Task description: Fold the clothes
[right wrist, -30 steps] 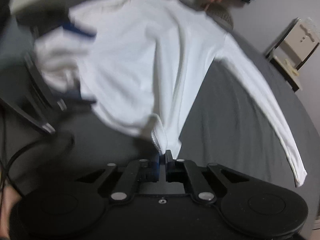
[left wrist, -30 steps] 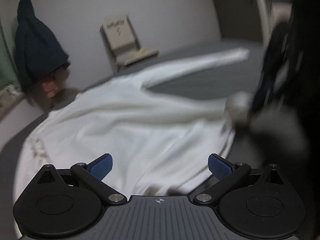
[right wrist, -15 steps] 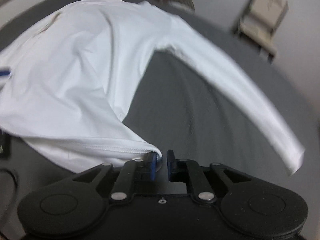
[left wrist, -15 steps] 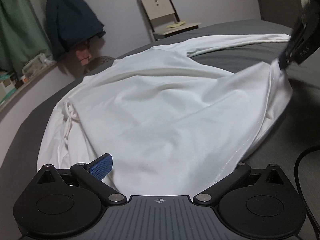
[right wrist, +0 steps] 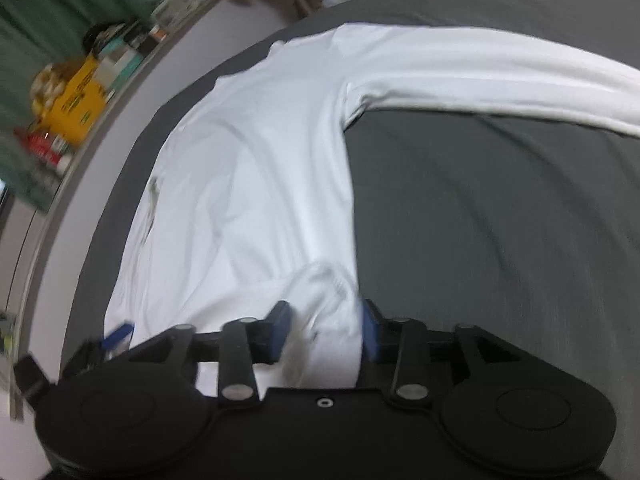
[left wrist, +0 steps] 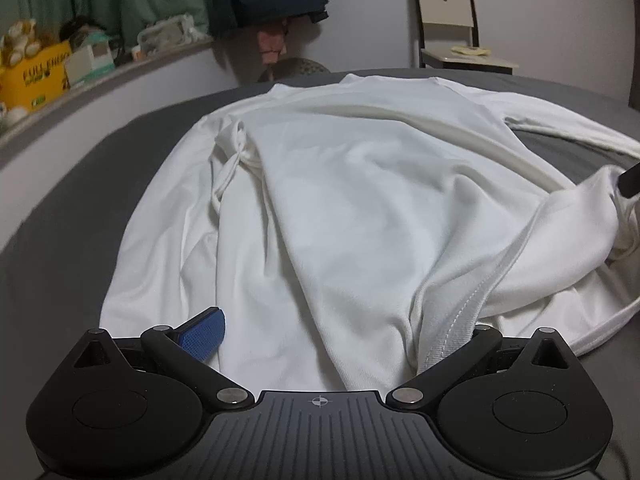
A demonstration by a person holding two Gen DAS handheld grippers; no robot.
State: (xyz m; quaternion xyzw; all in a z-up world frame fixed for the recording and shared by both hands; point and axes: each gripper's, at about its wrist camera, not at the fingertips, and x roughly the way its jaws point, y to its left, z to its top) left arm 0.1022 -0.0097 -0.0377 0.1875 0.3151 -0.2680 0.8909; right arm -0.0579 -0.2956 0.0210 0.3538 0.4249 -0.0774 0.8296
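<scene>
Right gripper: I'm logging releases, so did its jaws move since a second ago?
Yes. The right gripper was shut on the white shirt hem; now its fingers stand apart, with the hem loose between them.

A white long-sleeved shirt lies spread on the grey bed

You had a white long-sleeve shirt of soft matt knit, stitched hem, on matt grey bedsheet; gripper pads were textured blue rubber.
</scene>
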